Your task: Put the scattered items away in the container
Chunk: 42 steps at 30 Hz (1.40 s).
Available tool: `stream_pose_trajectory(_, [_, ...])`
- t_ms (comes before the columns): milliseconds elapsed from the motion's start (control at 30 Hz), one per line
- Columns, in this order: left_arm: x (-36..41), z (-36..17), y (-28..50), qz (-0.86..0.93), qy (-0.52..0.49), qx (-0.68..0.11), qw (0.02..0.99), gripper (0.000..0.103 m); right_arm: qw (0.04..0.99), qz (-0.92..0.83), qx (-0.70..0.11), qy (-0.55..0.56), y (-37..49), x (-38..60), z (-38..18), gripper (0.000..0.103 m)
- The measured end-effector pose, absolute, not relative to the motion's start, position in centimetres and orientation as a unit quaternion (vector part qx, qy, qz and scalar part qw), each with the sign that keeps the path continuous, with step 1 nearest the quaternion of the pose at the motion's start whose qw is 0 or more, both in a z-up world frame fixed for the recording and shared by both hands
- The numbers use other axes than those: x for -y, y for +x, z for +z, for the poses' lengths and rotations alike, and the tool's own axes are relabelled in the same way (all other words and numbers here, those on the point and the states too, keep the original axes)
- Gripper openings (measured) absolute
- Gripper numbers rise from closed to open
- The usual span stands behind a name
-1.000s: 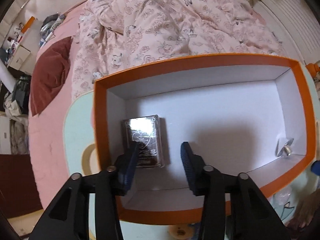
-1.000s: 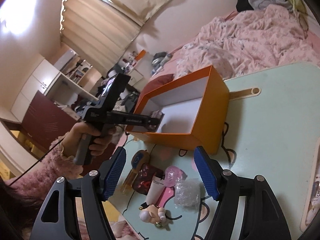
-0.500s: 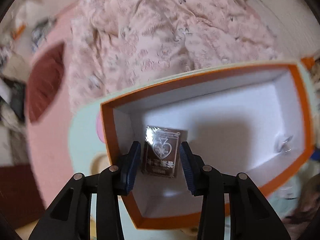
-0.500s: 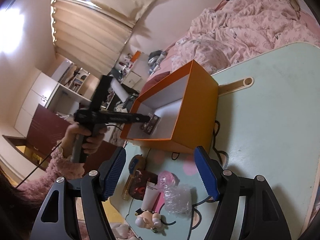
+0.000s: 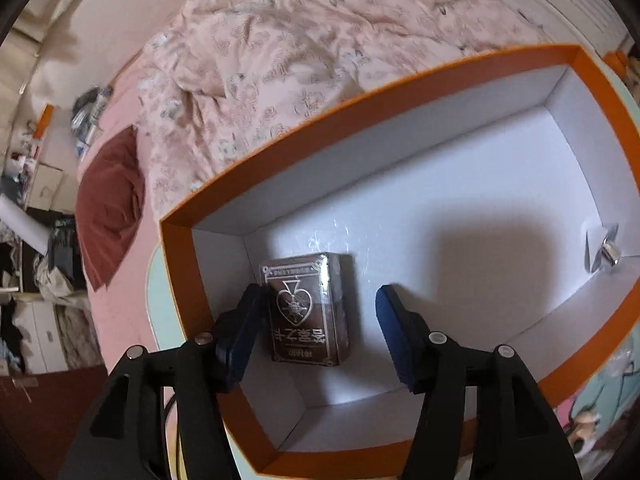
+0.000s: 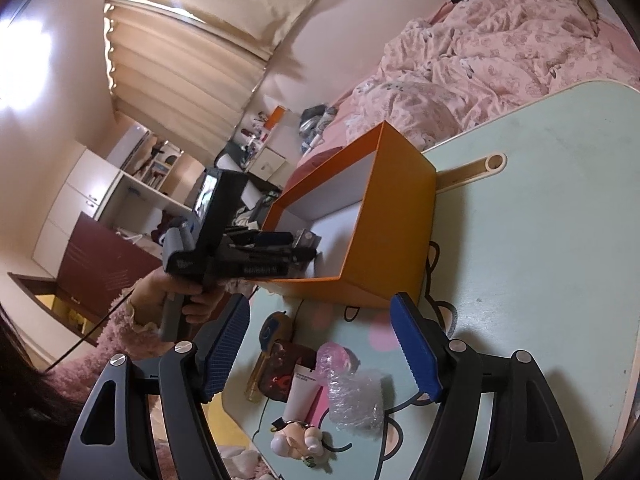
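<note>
Here we have our left gripper (image 5: pixel 318 326) released inside the orange box (image 5: pixel 400 98) — fingers spread, the card deck (image 5: pixel 310 308) lying flat on the box floor near its left wall, close against the left finger and clear of the right one. A small metal piece (image 5: pixel 606 250) sits by the box's far right wall. Our right gripper (image 6: pixel 320 344) hangs wide apart, gripping nothing, above the table's (image 6: pixel 540 260) near edge, where bubble wrap (image 6: pixel 356 402), a pink wad (image 6: pixel 334 360), a tube (image 6: pixel 300 390), a figurine (image 6: pixel 298 438) and a brown pouch (image 6: pixel 280 368) lie scattered, just outside the box.
</note>
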<state>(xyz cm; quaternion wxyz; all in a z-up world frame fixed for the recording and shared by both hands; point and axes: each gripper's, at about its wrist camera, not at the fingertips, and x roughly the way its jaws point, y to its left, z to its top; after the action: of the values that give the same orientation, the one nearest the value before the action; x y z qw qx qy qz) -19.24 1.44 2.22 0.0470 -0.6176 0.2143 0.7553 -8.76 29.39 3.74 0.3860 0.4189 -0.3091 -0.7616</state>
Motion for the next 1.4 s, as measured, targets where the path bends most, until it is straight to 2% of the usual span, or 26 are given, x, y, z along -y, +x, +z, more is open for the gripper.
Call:
stream_pose_trajectory(200, [-1.3, 2.5, -19.3, 0.769, -0.602, -0.206, 0.056, 0.056, 0.381, -0.764, 0.305, 0.421, -8.9, -29.3, 3.4, 0.073])
stream_pose_trajectory(233, [-1.2, 2.6, -19.2, 0.773, -0.598, -0.204, 0.057, 0.053, 0.382, -0.765, 0.303, 0.420, -8.8, -29.3, 3.4, 0.073])
stream_pose_trajectory(267, [-1.3, 2.6, -19.0, 0.777, -0.592, -0.205, 0.052, 0.044, 0.382, -0.767, 0.301, 0.420, -8.8, -29.2, 3.4, 0.073])
stream_pose_trajectory(367, [-1.1, 2.7, -18.9, 0.778, -0.590, -0.208, 0.062, 0.043, 0.374, -0.773, 0.291, 0.421, -8.7, -29.1, 3.2, 0.073])
stream_pose_trajectory(500, [-0.2, 3.6, -18.7, 0.776, -0.603, -0.151, 0.102, 0.043, 0.363, -0.778, 0.288, 0.424, -8.9, -29.1, 2.8, 0.073])
stream_pose_trajectory(633, [0.2, 5.4, -18.3, 0.801, -0.573, -0.144, 0.102, 0.043, 0.351, -0.786, 0.278, 0.426, -9.0, -29.1, 2.6, 0.073])
stream_pose_trajectory(767, [1.4, 7.2, -18.3, 0.805, -0.574, -0.093, 0.114, 0.043, 0.342, -0.793, 0.265, 0.428, -9.1, -28.8, 2.4, 0.073])
stream_pose_trajectory(1400, [3.5, 12.6, -10.0, 0.843, -0.510, -0.023, 0.169, 0.043, 0.315, -0.833, 0.202, 0.408, -8.8, -27.3, 2.9, 0.073])
